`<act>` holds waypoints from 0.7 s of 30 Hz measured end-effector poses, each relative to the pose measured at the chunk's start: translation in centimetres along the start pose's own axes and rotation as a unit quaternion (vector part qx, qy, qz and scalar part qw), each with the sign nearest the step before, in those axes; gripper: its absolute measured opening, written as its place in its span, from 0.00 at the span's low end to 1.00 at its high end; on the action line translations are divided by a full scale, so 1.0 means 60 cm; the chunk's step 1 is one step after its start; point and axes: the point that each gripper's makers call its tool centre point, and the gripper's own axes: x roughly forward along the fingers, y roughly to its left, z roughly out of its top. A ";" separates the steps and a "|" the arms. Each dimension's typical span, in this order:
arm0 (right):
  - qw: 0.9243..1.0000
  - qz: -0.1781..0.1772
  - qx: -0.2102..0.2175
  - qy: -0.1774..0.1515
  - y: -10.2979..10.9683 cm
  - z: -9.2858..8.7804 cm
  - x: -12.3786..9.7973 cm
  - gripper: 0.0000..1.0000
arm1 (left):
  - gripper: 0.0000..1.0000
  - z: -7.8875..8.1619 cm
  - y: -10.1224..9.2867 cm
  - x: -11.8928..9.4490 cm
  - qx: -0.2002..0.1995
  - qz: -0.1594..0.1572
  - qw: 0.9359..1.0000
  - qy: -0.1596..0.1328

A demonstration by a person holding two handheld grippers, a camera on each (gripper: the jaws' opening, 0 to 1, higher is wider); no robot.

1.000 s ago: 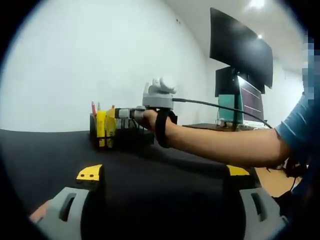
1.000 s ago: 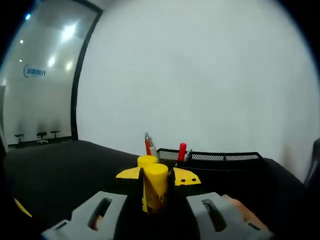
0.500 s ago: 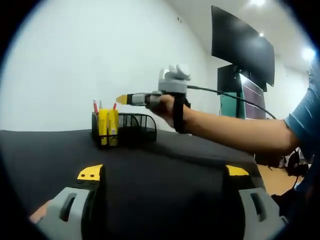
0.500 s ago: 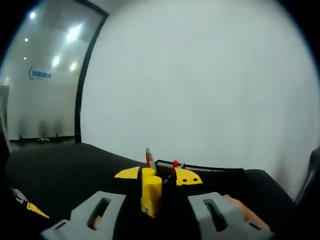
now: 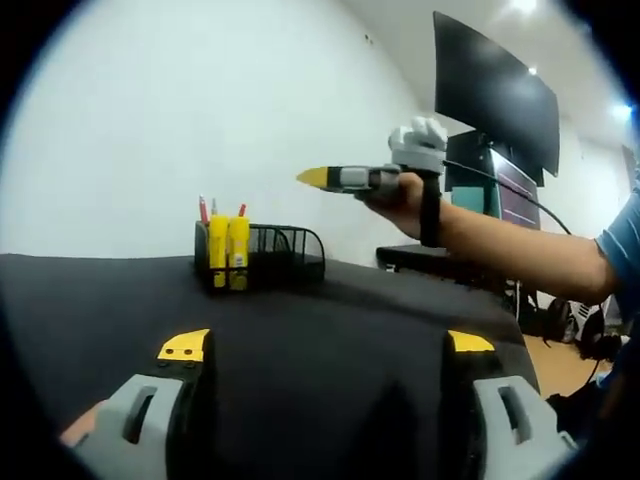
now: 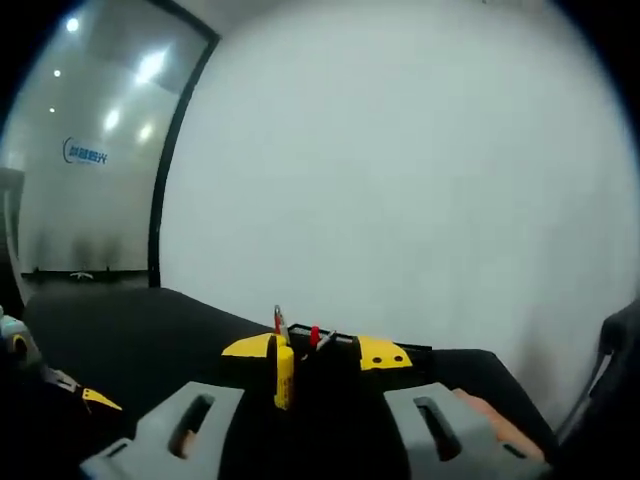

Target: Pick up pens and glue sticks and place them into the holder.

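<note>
Starting at the left tongs [image 5: 325,350], their two yellow-tipped jaws stand wide apart with nothing between them, low over the black table [image 5: 320,310]. In the left gripper view the right tongs [image 5: 315,178] hang in the air above and to the side of the holder [image 5: 262,255], well clear of it; their tip looks like a single yellow point from this side, so I cannot tell for sure whether they are released, though in the right gripper view their jaws appear spread, with the holder and a glue stick [image 6: 284,377] seen between them in the distance. Two yellow glue sticks [image 5: 228,250] and some red-capped pens [image 5: 204,209] stand upright at one end of the holder. The risk I see is a careless return: a jaw swinging low could clip the standing sticks and tip them out, or shove the light mesh holder along the table.
</note>
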 end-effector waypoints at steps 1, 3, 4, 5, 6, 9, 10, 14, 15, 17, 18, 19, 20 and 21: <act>1.000 0.007 0.000 0.001 0.004 0.000 -0.007 0.28 | 0.86 0.001 0.000 -0.001 -0.001 -0.001 1.000 -0.002; 1.000 0.009 -0.006 0.001 0.007 -0.001 -0.022 0.29 | 0.86 0.002 0.001 -0.001 -0.003 0.000 1.000 -0.003; 1.000 0.009 -0.009 0.001 0.008 -0.002 -0.027 0.29 | 0.86 0.004 0.002 -0.001 -0.007 0.000 1.000 -0.006; 1.000 0.008 -0.013 0.002 0.009 -0.003 -0.035 0.29 | 0.86 0.005 0.003 -0.002 -0.010 0.000 1.000 -0.008; 1.000 0.008 -0.014 0.002 0.009 -0.004 -0.042 0.30 | 0.86 0.006 0.004 -0.002 -0.012 0.001 1.000 -0.010; 1.000 0.010 -0.016 0.003 0.010 -0.010 -0.064 0.30 | 0.85 0.007 0.005 -0.002 -0.017 0.002 1.000 -0.012; 1.000 0.011 -0.015 0.004 0.011 -0.012 -0.070 0.31 | 0.85 0.006 0.006 -0.001 -0.017 0.002 1.000 -0.009; 1.000 0.011 -0.011 0.006 0.010 -0.022 -0.096 0.34 | 0.85 0.003 0.005 -0.002 -0.013 0.004 1.000 -0.006; 1.000 0.010 -0.009 0.006 0.008 -0.025 -0.105 0.34 | 0.85 0.004 0.005 -0.002 -0.013 0.004 1.000 -0.006; 1.000 0.008 -0.006 0.005 0.005 -0.030 -0.119 0.35 | 0.86 0.005 0.005 -0.003 -0.016 0.001 1.000 -0.009; 1.000 0.006 -0.003 0.004 0.003 -0.032 -0.126 0.35 | 0.87 0.006 0.005 -0.003 -0.018 0.000 1.000 -0.010; 1.000 0.004 0.000 0.004 0.001 -0.035 -0.132 0.35 | 0.88 0.007 0.006 -0.003 -0.019 0.001 1.000 -0.012; 1.000 0.003 0.004 0.004 -0.001 -0.038 -0.139 0.36 | 0.88 0.008 0.007 -0.003 -0.020 0.002 1.000 -0.014; 1.000 0.002 0.007 0.003 -0.003 -0.042 -0.145 0.37 | 0.89 0.008 0.007 -0.004 -0.021 0.003 1.000 -0.014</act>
